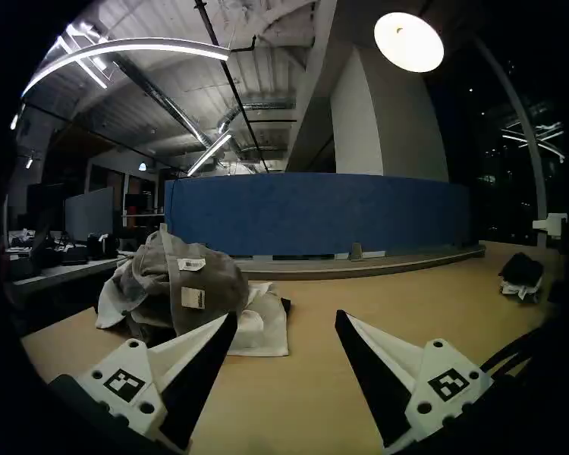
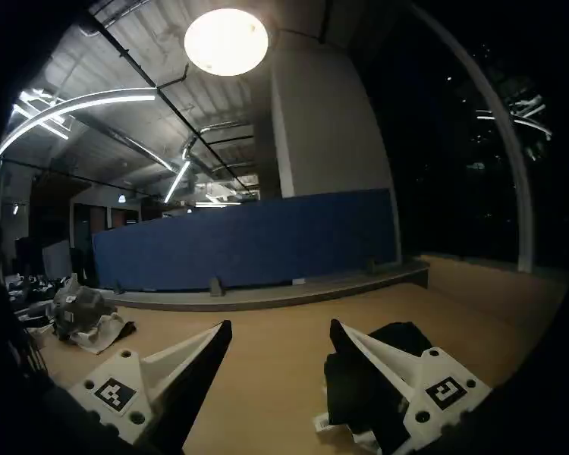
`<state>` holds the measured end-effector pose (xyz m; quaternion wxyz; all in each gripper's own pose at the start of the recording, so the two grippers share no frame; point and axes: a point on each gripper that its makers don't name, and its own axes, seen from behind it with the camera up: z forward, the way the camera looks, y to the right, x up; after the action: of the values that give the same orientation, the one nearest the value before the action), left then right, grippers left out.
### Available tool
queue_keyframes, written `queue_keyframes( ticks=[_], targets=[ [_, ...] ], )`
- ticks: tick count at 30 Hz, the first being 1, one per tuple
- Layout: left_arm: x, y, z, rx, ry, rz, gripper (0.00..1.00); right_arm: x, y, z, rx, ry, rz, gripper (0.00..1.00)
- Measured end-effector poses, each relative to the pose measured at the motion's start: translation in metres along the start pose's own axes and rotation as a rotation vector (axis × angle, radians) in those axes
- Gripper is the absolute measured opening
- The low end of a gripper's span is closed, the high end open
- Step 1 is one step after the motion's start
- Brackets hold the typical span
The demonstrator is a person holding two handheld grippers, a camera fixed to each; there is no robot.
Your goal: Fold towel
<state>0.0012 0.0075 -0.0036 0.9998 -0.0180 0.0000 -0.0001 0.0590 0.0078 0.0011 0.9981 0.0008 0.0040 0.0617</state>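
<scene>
Nearest you, your left gripper (image 1: 284, 327) hangs released over the bare bench (image 1: 307, 402). Your right gripper (image 2: 278, 334) is released too, with a dark cloth (image 2: 402, 335) just beside its finger. Farther ahead the towel pile (image 1: 178, 292) sits unfolded, so folding looks not yet begun. Next, reach in and pinch one towel's edge.

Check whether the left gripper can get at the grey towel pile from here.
Probably yes: the left gripper is open, and the grey towel pile lies just ahead, slightly to its left, on the table, with nothing between them.
</scene>
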Motion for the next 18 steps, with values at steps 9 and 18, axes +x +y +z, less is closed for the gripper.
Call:
queue_keyframes(
  ticks=[9,18],
  targets=[
    [0.000,0.000,0.000,0.000,0.000,0.000,0.96,-0.025,0.008,-0.001,-0.015,0.000,-0.027,1.00],
    [0.000,0.001,0.000,0.000,0.000,0.000,0.96,-0.040,0.002,-0.001,0.001,0.003,-0.046,1.00]
  ],
)
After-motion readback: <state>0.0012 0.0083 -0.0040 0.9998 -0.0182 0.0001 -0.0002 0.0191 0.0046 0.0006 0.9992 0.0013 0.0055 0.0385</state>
